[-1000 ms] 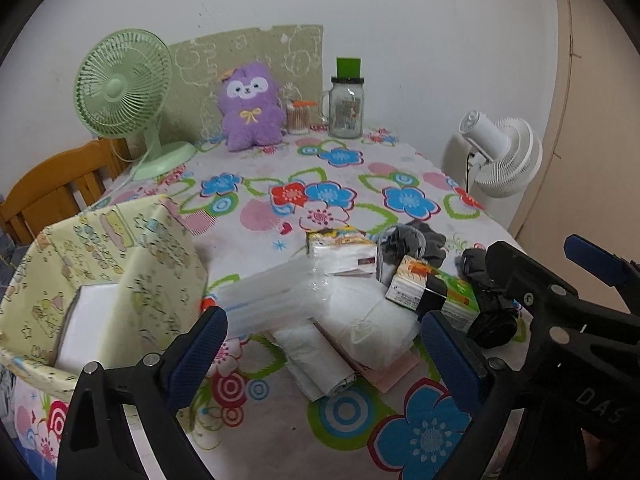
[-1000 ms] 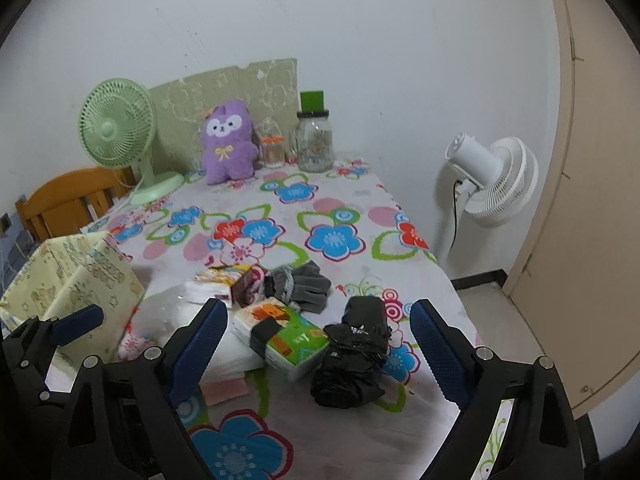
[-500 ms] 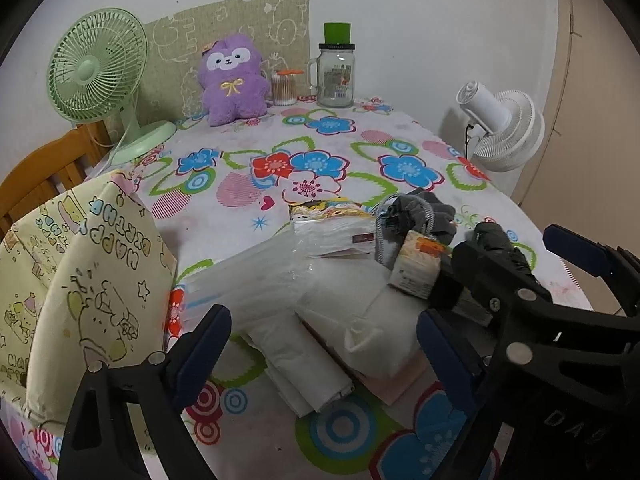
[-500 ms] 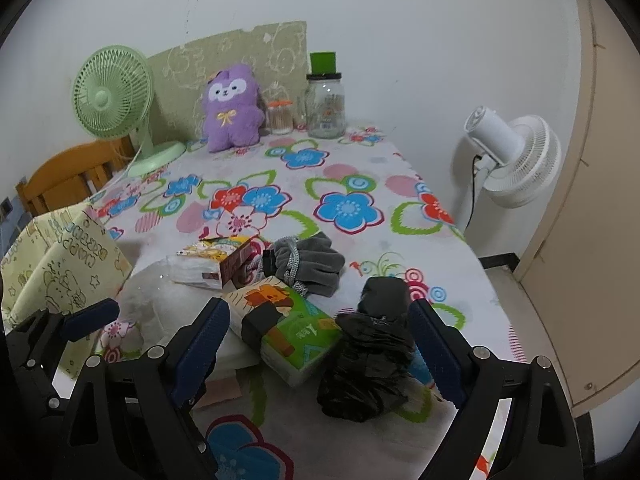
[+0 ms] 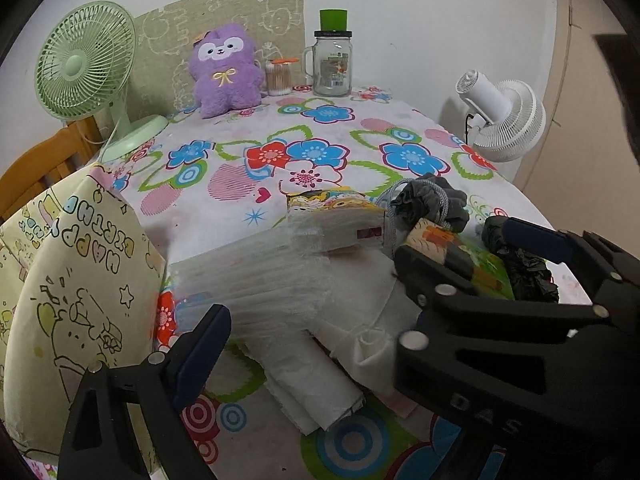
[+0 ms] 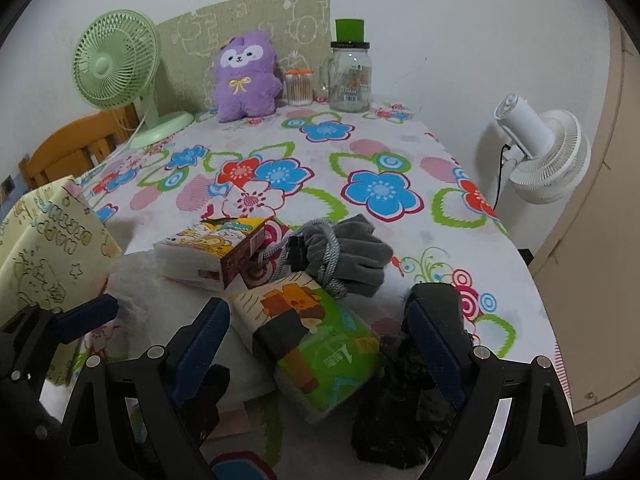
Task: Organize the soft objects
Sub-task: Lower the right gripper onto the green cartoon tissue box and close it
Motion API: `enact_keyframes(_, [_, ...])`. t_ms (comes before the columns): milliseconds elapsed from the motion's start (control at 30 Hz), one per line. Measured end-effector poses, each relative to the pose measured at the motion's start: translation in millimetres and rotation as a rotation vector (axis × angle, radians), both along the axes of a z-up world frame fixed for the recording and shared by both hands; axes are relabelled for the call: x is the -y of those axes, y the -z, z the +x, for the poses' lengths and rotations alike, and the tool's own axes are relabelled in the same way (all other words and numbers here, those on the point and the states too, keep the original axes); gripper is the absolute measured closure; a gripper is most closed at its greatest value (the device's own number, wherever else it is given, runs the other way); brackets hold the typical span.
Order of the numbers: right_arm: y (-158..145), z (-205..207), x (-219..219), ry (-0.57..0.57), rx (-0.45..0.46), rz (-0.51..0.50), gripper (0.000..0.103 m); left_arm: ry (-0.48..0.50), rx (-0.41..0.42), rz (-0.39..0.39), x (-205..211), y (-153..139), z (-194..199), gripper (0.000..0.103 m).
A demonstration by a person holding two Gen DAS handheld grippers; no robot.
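A heap of soft things lies at the near end of the flowered table (image 6: 360, 152): a green tissue pack (image 6: 320, 344) (image 5: 460, 252), a yellow tissue pack (image 6: 212, 252) (image 5: 336, 220), grey gloves (image 6: 344, 256) (image 5: 432, 200), a black bag bundle (image 6: 404, 412) (image 5: 524, 264), clear bubble wrap (image 5: 260, 276) and white folded bags (image 5: 312, 376). My right gripper (image 6: 320, 344) is open, with the green pack between its fingers. My left gripper (image 5: 316, 344) is open over the white bags; its right finger is hidden behind the right gripper (image 5: 500, 280).
A yellow cartoon gift bag (image 5: 72, 280) (image 6: 44, 248) stands at the left. At the far end stand a purple plush (image 6: 246, 76), a green fan (image 6: 120, 68), a glass jar (image 6: 350, 76) and a cotton-swab pot (image 6: 299, 87). A white fan (image 6: 544, 152) stands off the right edge.
Both grippers have moved forward and lower toward the heap. The right gripper now straddles the green tissue pack and covers more of the left wrist view.
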State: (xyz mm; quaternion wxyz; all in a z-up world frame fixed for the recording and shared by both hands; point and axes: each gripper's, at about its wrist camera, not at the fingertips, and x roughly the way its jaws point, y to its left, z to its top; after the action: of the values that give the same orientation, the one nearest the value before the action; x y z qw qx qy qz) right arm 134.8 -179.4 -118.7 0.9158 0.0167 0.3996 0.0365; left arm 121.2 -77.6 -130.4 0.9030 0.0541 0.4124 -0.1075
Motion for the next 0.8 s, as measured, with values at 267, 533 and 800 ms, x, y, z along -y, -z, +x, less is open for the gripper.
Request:
enact_keyframes(267, [8, 7, -4, -0.024, -0.022, 0.014, 0.028, 0.007, 0.005, 0.008, 3, 3, 0, 0.005])
enact_keyframes(533, [8, 2, -4, -0.04, -0.035, 0.058, 0.048, 0.002, 0.001, 0.002, 2, 2, -2, 0.005])
enact_keyframes(800, [-12, -17, 4, -0.024, 0.025, 0.059, 0.051, -0.009, 0.008, 0.001, -1, -3, -11, 0.008])
